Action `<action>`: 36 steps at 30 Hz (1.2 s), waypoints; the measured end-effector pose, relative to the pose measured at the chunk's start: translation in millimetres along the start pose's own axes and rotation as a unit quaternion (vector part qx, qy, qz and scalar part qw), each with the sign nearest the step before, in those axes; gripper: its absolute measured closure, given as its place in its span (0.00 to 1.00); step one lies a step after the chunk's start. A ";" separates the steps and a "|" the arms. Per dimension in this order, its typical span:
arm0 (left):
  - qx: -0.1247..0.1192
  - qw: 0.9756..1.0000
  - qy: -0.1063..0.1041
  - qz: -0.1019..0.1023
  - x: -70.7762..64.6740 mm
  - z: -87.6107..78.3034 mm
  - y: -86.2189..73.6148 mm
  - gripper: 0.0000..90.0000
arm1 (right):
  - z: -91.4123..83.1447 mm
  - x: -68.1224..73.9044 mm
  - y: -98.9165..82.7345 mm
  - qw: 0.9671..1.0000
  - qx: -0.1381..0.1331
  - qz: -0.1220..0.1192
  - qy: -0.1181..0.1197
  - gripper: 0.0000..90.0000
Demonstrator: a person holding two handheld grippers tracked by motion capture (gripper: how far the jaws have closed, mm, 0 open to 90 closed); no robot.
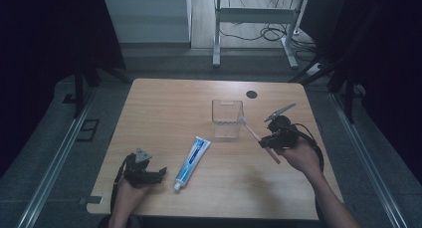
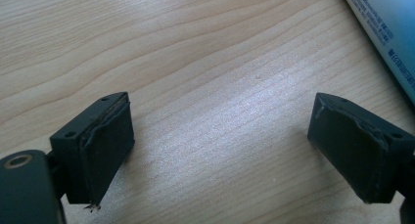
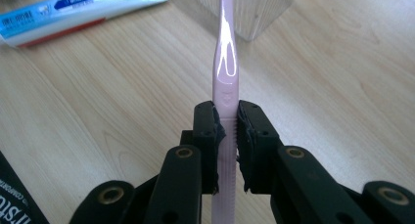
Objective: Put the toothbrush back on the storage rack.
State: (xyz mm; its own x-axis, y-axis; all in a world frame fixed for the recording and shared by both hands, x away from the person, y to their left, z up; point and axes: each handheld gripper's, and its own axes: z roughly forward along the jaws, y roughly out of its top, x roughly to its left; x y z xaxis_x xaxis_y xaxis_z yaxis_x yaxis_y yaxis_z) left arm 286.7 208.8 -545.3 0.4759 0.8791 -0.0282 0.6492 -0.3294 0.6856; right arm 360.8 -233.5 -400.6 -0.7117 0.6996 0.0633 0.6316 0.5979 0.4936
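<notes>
The right gripper (image 1: 265,141) has its jaws clamped on the pink toothbrush (image 1: 256,136), pinching the handle from both sides. In the right gripper view the toothbrush (image 3: 226,72) runs straight out ahead of the right gripper (image 3: 226,136) between the pads, its far end reaching toward the clear plastic cup (image 3: 249,11) just beyond. From above, the brush head tilts up and away from the jaws, sitting right at the near rim of the cup (image 1: 227,118), while the tail of the handle pokes back below the hand.

Over on the other side, the left gripper (image 1: 158,174) rests low by the near edge of the wooden table (image 1: 164,108), jaws spread wide apart with bare wood between them (image 2: 220,136). The toothpaste tube (image 1: 193,162) lies flat just beyond its tips, cap end nearest; in the left gripper view the tube (image 2: 386,33) shows past the right-hand jaw, apart from it.
</notes>
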 end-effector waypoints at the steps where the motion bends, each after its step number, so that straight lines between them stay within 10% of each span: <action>1: 0.000 1.000 0.000 0.000 0.0 0.0 0.0 0.11 | -0.8 -0.2 1.3 1.000 -0.003 0.001 0.001 0.87; 36: 0.003 1.000 0.000 0.003 0.5 -0.4 0.0 0.11 | 4.1 -6.3 43.2 0.998 -0.061 0.006 0.005 0.87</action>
State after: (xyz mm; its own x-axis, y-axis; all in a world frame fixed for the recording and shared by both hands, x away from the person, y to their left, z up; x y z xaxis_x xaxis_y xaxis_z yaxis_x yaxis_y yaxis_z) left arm 286.7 209.3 -545.1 0.4804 0.8767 -0.0238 0.6491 -0.3371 0.6819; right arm 393.9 -210.4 -383.3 -0.7076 0.7024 0.0775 0.5986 0.5375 0.5939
